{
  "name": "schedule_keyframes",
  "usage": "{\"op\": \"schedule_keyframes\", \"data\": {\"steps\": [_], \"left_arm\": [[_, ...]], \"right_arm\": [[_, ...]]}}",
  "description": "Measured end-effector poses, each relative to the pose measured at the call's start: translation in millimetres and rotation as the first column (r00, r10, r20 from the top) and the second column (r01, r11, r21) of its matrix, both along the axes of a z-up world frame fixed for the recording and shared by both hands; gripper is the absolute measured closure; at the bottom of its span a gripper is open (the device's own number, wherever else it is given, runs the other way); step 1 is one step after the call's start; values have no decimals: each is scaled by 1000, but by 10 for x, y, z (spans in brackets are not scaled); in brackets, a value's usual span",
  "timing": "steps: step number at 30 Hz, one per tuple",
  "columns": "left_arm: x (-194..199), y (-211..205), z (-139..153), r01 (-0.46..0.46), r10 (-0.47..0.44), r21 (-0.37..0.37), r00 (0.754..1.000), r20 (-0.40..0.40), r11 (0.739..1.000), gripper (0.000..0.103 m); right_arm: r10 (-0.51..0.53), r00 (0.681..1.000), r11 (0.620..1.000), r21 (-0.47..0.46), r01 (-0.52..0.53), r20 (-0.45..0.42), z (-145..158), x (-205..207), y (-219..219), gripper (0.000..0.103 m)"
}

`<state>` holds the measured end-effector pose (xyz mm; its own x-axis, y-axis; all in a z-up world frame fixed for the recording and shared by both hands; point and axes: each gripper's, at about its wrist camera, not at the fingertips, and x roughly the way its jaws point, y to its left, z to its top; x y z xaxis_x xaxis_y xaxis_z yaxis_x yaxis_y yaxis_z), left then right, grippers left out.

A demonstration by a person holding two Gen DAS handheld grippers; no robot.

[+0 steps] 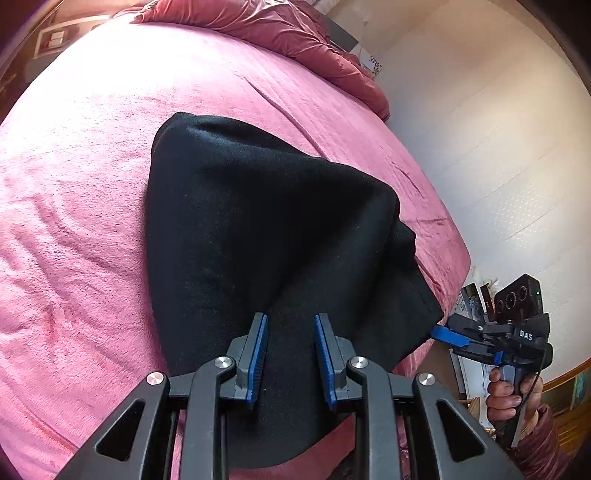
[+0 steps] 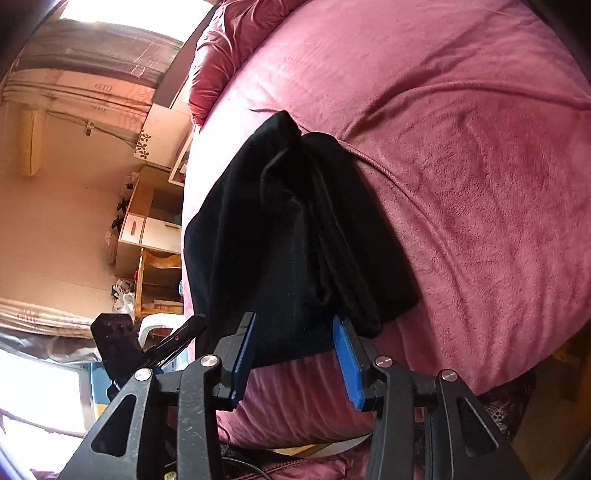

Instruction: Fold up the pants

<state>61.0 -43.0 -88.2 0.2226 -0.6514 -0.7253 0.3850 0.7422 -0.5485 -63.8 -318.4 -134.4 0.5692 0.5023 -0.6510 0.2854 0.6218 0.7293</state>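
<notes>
Two hand-held grippers hover at the near edge of a bed covered by a pink plush blanket (image 1: 92, 155). The left gripper (image 1: 291, 360) reaches forward low over black pants (image 1: 258, 229), its two blue-padded fingers (image 1: 258, 354) spread apart with dark fabric showing between them, gripping nothing. The right gripper (image 1: 448, 336) comes in from the right side, held by a hand (image 1: 511, 393) in a maroon sleeve; its blue tip touches the pants' near right corner. In the right wrist view its fingers (image 2: 349, 363) are parted, one on either side of the cloth's hanging edge, not pinching it.

The pants lie folded into a thick dark bundle on the blanket, near the bed's edge. Their long axis runs away from the grippers toward the head of the bed, narrowing to a rounded far end. The near end drapes slightly over the mattress side.

A rumpled pink duvet (image 1: 280, 33) is heaped at the far end of the bed. Beside the bed, a wooden shelf unit (image 2: 153, 236) holds small household items too blurred to identify.
</notes>
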Motion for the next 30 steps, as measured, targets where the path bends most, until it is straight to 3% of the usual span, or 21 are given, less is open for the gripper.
{"op": "schedule_keyframes", "data": {"steps": [1, 5, 6, 12, 18, 22, 27, 30], "left_arm": [[-9, 15, 12, 0, 0, 1, 1000, 4, 1000, 77], [-28, 35, 52, -1, 1, 3, 1000, 15, 1000, 77], [-32, 38, 67, 0, 0, 2, 1000, 19, 1000, 77], [-107, -15, 95, 32, -32, 20, 999, 29, 999, 77], [-162, -117, -6, 60, -61, 84, 998, 8, 995, 77], [-152, -205, -6, 71, -74, 115, 997, 17, 991, 77], [-40, -87, 97, 16, -18, 68, 999, 31, 998, 76], [200, 147, 141, -87, 87, -1, 996, -1, 996, 67]], "right_arm": [[-21, 1000, 1000, -6, 21, -4, -14, 32, -5, 62], [-39, 999, 997, -69, 38, -10, -1, 132, 26, 92], [-35, 999, 996, -81, 34, -9, -3, 138, 22, 94], [46, 999, 976, -215, -44, 4, 224, 28, 151, 95], [-1, 995, 968, -249, -25, -101, -68, 14, 81, 96], [3, 993, 962, -270, -35, -118, -158, 61, 115, 96], [29, 993, 950, -306, -62, -110, -70, 74, 158, 95], [34, 993, 948, -312, -67, -111, -92, 81, 170, 94]]}}
